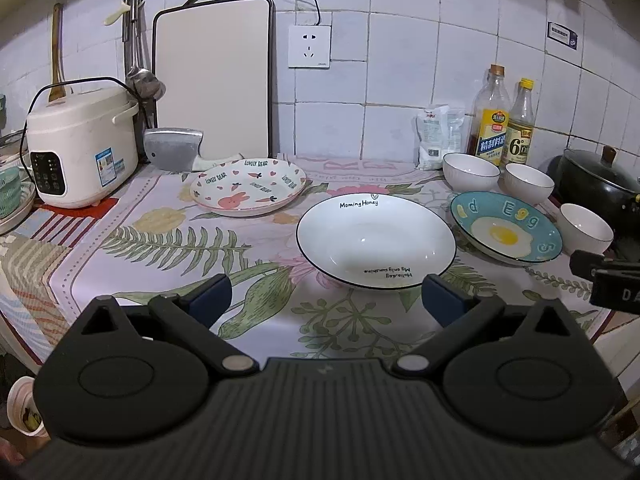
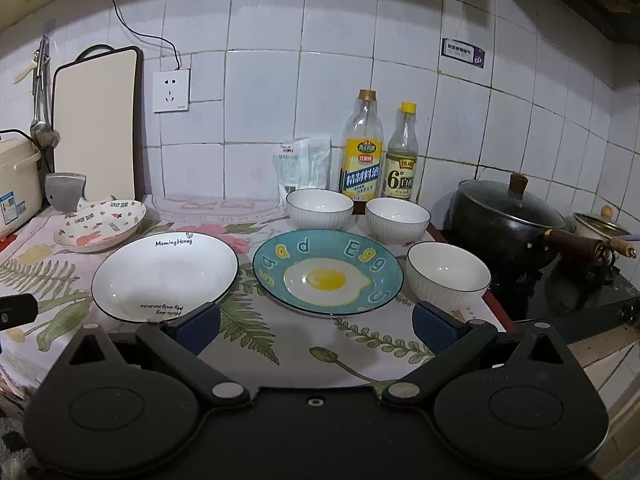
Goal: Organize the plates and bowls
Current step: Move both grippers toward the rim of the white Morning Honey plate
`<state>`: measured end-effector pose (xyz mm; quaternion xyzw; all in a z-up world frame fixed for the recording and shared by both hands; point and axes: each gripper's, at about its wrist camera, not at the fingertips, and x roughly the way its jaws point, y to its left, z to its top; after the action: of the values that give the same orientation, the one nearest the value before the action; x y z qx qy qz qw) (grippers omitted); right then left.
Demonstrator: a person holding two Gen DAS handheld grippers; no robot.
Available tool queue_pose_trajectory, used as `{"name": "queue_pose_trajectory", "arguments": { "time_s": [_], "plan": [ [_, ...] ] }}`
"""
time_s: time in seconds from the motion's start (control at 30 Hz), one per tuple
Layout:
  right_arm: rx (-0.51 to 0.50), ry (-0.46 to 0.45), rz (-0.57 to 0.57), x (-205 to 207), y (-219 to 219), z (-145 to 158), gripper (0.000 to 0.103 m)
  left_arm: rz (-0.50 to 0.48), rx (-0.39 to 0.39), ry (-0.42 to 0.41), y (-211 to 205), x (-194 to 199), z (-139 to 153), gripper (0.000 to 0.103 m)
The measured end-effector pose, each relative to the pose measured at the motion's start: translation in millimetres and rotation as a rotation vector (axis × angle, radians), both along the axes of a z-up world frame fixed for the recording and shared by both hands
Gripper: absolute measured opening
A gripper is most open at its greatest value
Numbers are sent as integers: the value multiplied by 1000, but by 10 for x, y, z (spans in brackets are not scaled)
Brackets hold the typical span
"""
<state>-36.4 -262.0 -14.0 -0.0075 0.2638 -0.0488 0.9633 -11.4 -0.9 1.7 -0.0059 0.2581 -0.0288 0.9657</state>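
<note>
A white plate [image 1: 376, 236] [image 2: 164, 274] with a dark rim and black lettering lies mid-counter. To its right sits a blue fried-egg plate [image 1: 506, 226] [image 2: 327, 271], and at back left a pink patterned plate [image 1: 248, 186] [image 2: 100, 224]. Three white bowls stand on the right: two at the back [image 2: 319, 208] [image 2: 397, 220] and one nearer [image 2: 448, 276] [image 1: 585, 229]. My left gripper [image 1: 326, 300] hangs open over the cloth in front of the white plate. My right gripper [image 2: 316, 326] is open just short of the egg plate. Neither holds anything.
A rice cooker [image 1: 80, 148], a cleaver [image 1: 174, 154] and a cutting board [image 1: 212, 80] stand at back left. Two bottles [image 2: 362, 156] [image 2: 402, 160] and a white bag [image 2: 300, 166] line the tiled wall. A black lidded pot [image 2: 504, 216] sits on the stove at right.
</note>
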Motion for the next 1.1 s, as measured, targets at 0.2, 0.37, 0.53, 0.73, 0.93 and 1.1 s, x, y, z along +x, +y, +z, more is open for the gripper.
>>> {"name": "queue_pose_trajectory", "arguments": {
  "time_s": [0.2,0.37,0.53,0.73,0.93,1.1],
  "plan": [
    [-10,-2,8,-31,15,-6,103,6,8,-6,17,-16,-24,103],
    [-27,-14,28,-83,39,1,103,8,7,4,47,-17,-55,103],
    [-48,-23,31,-124,57,-17,103,8,7,9,70,-31,-82,103],
    [-28,-30,-7,-138,-21,-6,103,6,8,14,84,-36,-106,103],
    [-44,-42,-36,-146,-102,27,103,2,6,15,84,-26,-118,103],
    [-37,-34,-38,-133,-115,-10,103,2,9,24,87,-7,-140,103]
  ]
}}
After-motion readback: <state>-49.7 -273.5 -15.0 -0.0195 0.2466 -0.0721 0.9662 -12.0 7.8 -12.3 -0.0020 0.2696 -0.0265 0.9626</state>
